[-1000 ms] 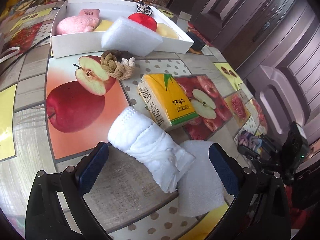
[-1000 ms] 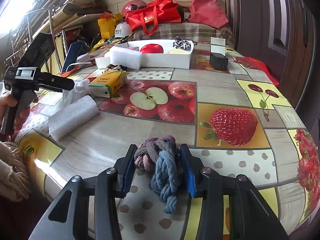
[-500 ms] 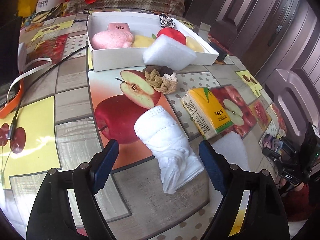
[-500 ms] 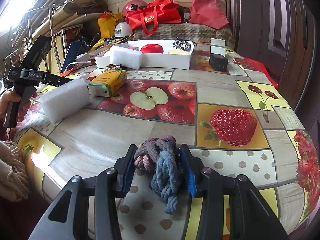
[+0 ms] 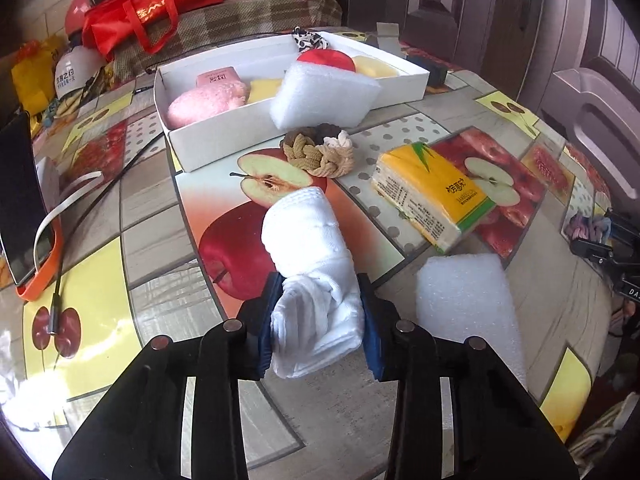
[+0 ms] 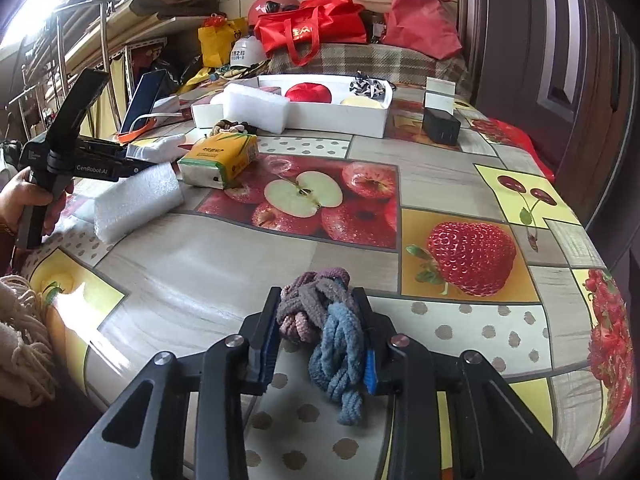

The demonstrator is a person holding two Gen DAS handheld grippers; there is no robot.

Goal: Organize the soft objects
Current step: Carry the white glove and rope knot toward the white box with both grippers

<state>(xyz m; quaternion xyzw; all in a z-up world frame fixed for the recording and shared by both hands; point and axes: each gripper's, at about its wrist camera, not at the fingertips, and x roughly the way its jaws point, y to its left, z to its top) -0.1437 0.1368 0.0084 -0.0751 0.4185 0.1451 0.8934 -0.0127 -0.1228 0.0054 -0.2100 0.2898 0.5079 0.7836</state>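
Note:
My left gripper (image 5: 318,320) is shut on the near end of a rolled white towel (image 5: 310,256) that lies on the table. My right gripper (image 6: 320,330) is shut on a knotted purple and blue rope bundle (image 6: 324,328) at the table's near edge. A white box (image 5: 208,136) at the far side holds a pink sponge (image 5: 206,100), a red cushion (image 5: 326,60) and yellow pieces. A white foam block (image 5: 324,98) leans on the box's front wall. A beige braided rope (image 5: 320,154) lies before it. A yellow tissue pack (image 5: 432,194) and a second foam block (image 5: 468,304) lie to the right.
A phone on an orange stand (image 5: 20,208) with a white cable stands at the left. A black adapter (image 6: 440,126) and a small white box (image 6: 440,92) sit at the far right. Red bags (image 6: 312,32) and a helmet lie on the couch behind.
My left gripper moved forward over the towel's near end and closed on it. The right gripper stayed still, holding the rope bundle.

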